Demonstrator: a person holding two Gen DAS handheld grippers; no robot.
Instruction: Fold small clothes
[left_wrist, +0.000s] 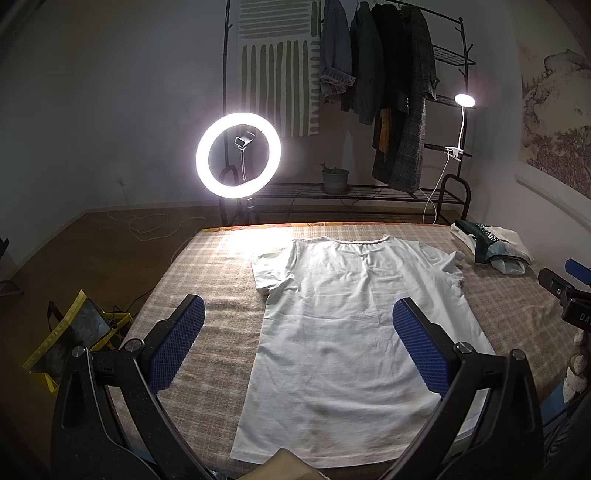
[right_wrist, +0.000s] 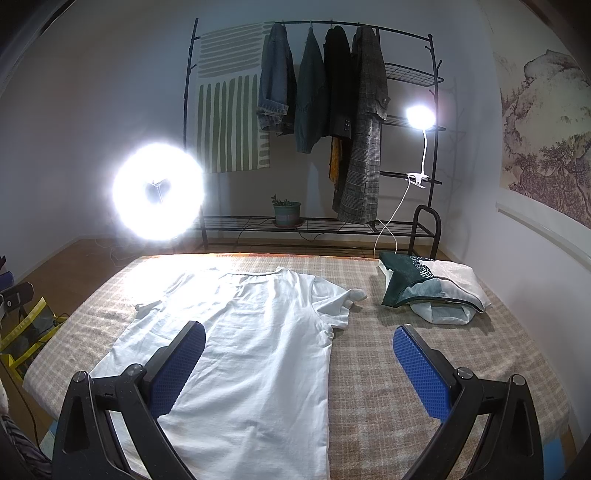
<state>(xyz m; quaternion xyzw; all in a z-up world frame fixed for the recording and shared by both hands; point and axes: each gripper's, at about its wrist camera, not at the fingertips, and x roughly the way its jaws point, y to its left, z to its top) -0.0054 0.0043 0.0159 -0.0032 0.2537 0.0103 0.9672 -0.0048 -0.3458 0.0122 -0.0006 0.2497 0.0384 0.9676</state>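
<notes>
Cotton t-shirt (left_wrist: 343, 332) lies flat mid-bed (left_wrist: 221, 280), collar toward the far edge: light, limp, grippy; pinch sleeve or hem corners. Left gripper (left_wrist: 299, 343) and right gripper (right_wrist: 299, 365) hover wide, holding nothing.

A room in a home: coats hang on a black clothes rack (right_wrist: 317, 122) against the wall, a potted plant (right_wrist: 286, 212) on its bottom shelf, a checked-covered bed (right_wrist: 388, 369) in front.

White short-sleeved cotton T-shirt (left_wrist: 343, 325) (right_wrist: 255, 354): spread flat, unfolded, on checked beige cloth, collar far, hem near. Right sleeve crumpled; left sleeve flat. Light wrinkles across the body.
</notes>
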